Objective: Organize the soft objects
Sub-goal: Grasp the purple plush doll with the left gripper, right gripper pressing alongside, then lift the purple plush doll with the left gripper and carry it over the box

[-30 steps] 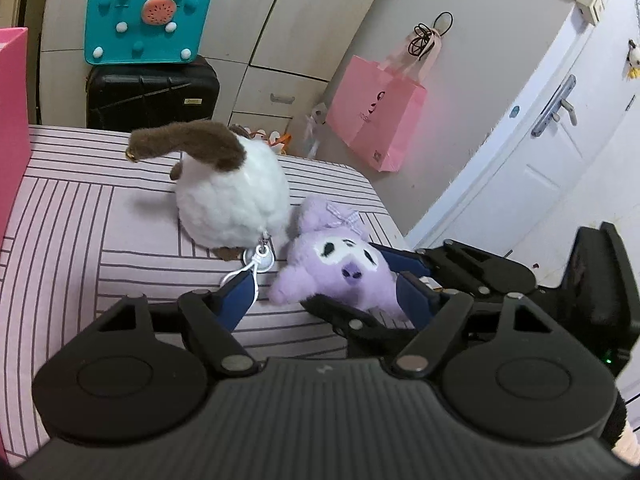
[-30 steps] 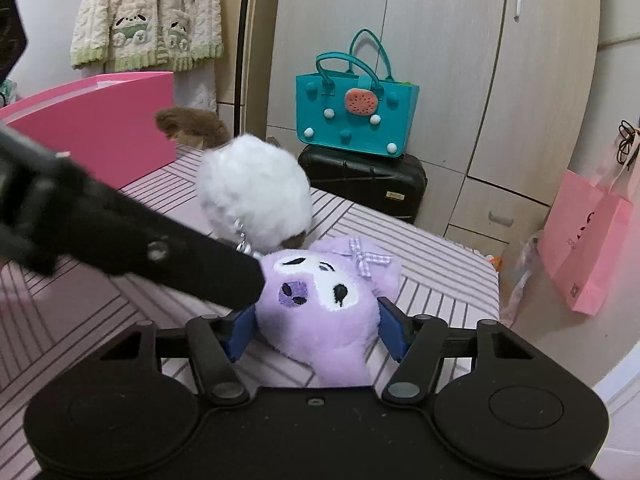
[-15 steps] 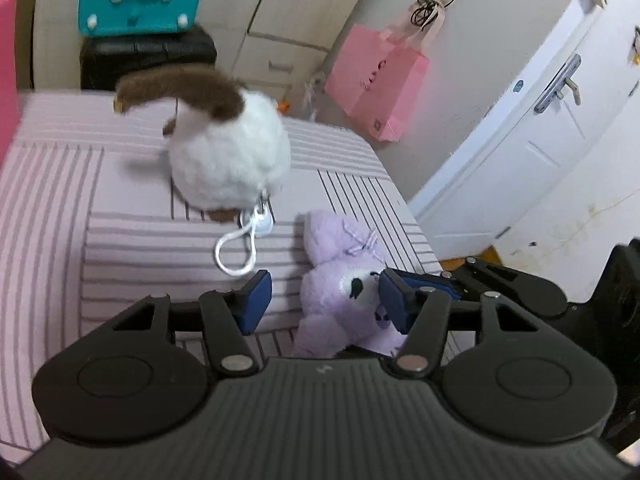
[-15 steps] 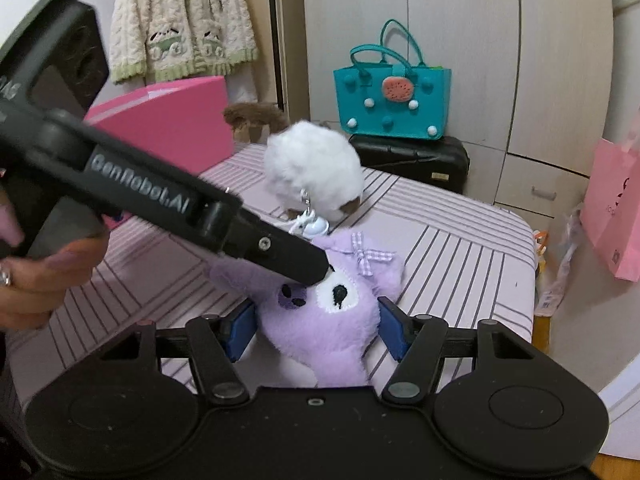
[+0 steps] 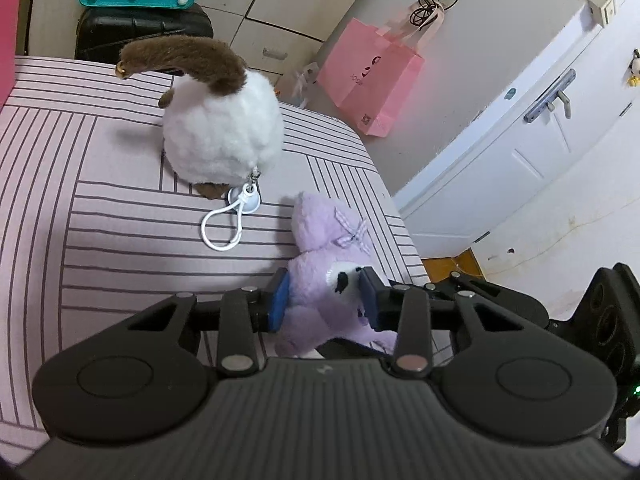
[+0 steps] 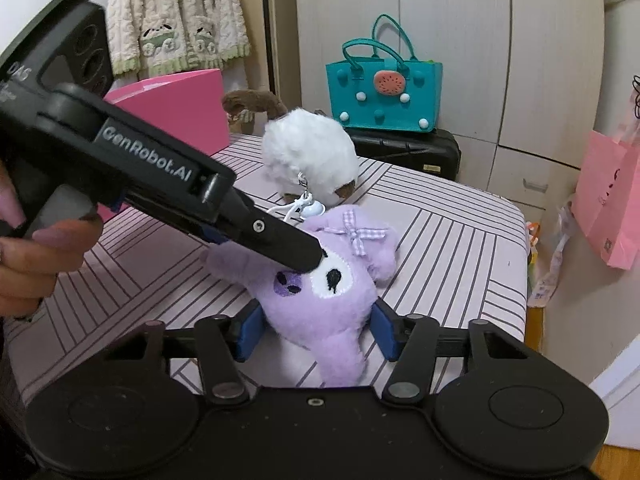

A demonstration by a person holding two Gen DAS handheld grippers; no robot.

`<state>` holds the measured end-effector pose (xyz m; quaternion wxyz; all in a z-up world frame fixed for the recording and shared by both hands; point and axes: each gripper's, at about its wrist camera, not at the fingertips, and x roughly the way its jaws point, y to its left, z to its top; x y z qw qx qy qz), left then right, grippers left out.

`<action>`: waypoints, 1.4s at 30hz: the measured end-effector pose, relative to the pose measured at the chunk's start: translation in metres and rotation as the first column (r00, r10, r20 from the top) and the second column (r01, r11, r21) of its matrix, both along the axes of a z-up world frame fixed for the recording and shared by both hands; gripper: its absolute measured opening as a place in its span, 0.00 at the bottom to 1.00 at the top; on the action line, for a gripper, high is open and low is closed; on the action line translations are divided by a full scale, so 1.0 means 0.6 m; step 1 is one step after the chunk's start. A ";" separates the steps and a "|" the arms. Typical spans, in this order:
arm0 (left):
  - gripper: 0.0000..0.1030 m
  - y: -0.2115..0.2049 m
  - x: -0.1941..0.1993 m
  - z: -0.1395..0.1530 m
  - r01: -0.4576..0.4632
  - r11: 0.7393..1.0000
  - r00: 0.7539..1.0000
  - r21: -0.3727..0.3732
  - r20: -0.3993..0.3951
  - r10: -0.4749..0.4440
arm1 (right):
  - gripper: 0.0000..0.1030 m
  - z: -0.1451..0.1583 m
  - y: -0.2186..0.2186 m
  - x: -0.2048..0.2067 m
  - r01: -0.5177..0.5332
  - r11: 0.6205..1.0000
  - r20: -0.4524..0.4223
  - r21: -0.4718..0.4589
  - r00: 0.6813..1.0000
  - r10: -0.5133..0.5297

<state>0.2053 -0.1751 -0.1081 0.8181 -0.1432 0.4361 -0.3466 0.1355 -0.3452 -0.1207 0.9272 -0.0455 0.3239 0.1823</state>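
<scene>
A purple plush (image 5: pixel 320 248) with a checked bow lies near the right edge of the striped pink surface (image 5: pixel 100 208). My left gripper (image 5: pixel 324 302) has its jaws closing on the toy's head, and both blue pads press into the face. In the right wrist view one left finger (image 6: pixel 280 240) crosses the purple plush (image 6: pixel 320 304). My right gripper (image 6: pixel 318 332) is also closing, its pads against the sides of the toy's lower body. Behind sits a white fluffy plush (image 5: pixel 222 136) with a brown tail and a white loop (image 5: pixel 222 228).
A hand (image 6: pixel 36 264) holds the left gripper's handle. A pink box (image 6: pixel 180 104) stands at the far left. Off the surface are a teal bag (image 6: pixel 384 96) on a black suitcase (image 6: pixel 404 148) and a pink paper bag (image 5: pixel 372 76). The surface's edge drops off just right of the purple plush.
The left jaws have narrowed from wide apart until they squeeze the purple plush's head. The right jaws have drawn in slightly against its body. The white plush has stayed put.
</scene>
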 end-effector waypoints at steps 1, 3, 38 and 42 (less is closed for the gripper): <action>0.35 0.000 -0.004 0.002 0.001 1.000 1.000 0.003 0.006 -0.001 | 0.56 0.000 0.000 -0.001 0.007 1.000 -0.004 0.009 1.000 -0.007; 0.35 -0.001 -0.012 0.008 0.003 1.000 1.000 0.017 0.022 -0.004 | 0.54 0.001 0.003 -0.003 0.019 1.000 -0.003 0.019 1.000 -0.019; 0.36 0.183 -0.149 0.096 0.171 0.985 0.984 0.039 -0.063 -0.168 | 0.57 0.103 0.127 -0.132 -0.173 0.982 -0.152 0.080 0.971 0.184; 0.36 0.213 -0.166 0.107 0.169 0.984 0.984 0.051 -0.063 -0.166 | 0.57 0.116 0.150 -0.135 -0.219 0.971 -0.171 0.097 0.957 0.233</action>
